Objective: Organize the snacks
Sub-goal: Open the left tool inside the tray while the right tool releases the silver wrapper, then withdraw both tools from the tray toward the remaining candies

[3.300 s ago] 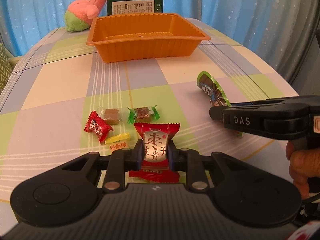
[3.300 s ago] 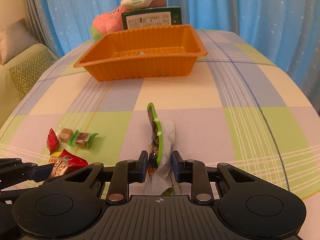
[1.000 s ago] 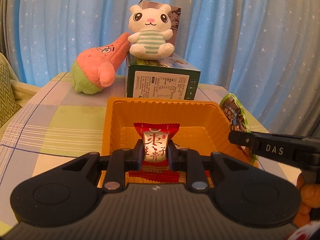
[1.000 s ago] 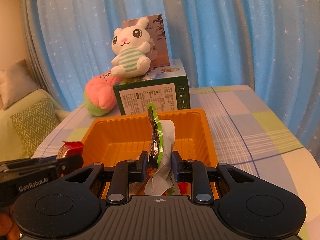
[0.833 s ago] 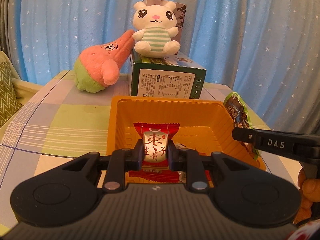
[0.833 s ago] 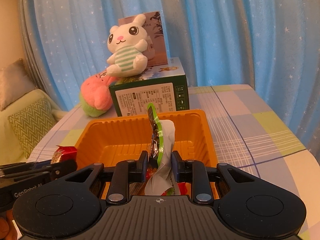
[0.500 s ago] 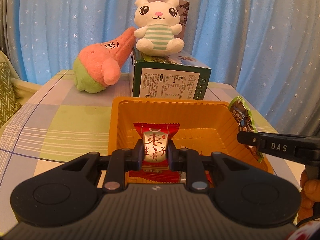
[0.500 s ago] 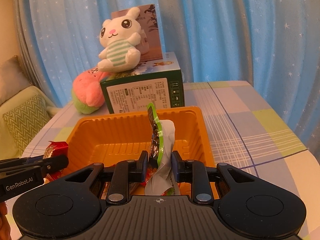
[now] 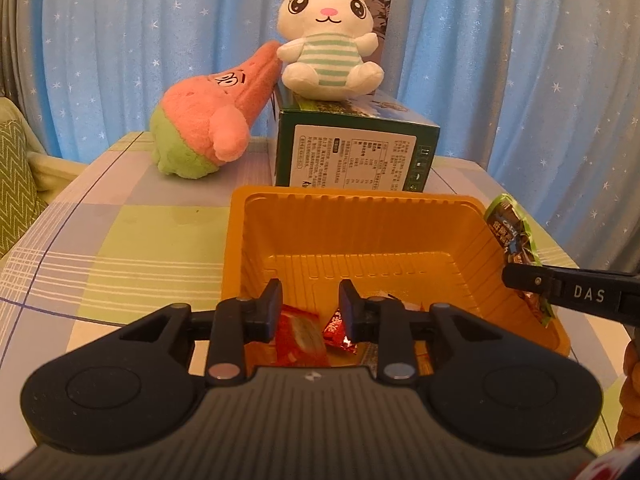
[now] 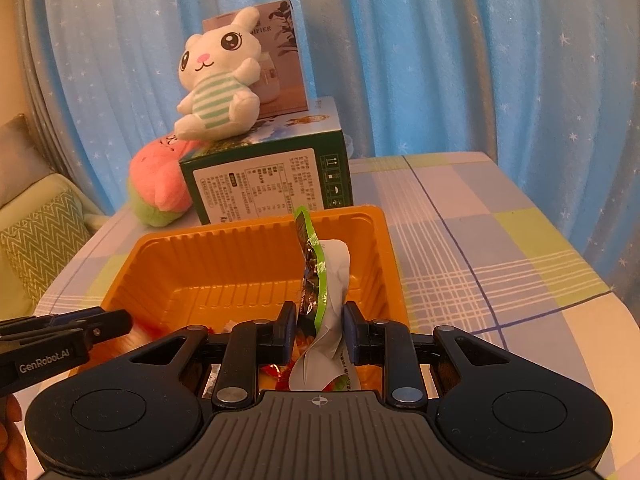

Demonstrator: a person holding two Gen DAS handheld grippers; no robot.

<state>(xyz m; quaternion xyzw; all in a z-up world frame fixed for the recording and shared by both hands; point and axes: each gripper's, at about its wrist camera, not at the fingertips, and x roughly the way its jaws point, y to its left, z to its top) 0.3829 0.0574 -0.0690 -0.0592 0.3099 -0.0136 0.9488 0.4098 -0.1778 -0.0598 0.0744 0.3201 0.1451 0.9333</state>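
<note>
An orange tray [image 9: 400, 236] sits on the checked table in front of both grippers. My left gripper [image 9: 309, 307] is open over the tray's near end. The red snack packet [image 9: 298, 334] lies in the tray below its fingers, beside another small red wrapper [image 9: 338, 330]. My right gripper [image 10: 319, 330] holds a green snack pouch [image 10: 320, 280] upright between its fingers over the tray [image 10: 224, 264]; the jaws look slightly parted. The pouch also shows in the left wrist view [image 9: 510, 236] at the tray's right rim.
A green carton [image 9: 356, 156] stands behind the tray with a white plush rabbit [image 9: 328, 44] on top. A pink and green plush [image 9: 208, 128] leans at its left. Blue starry curtains hang behind. A sofa cushion [image 10: 40, 248] lies left of the table.
My left gripper has opened and the red packet has dropped into the tray. My right gripper's jaws have widened a little around the green pouch. Both grippers edged closer over the tray.
</note>
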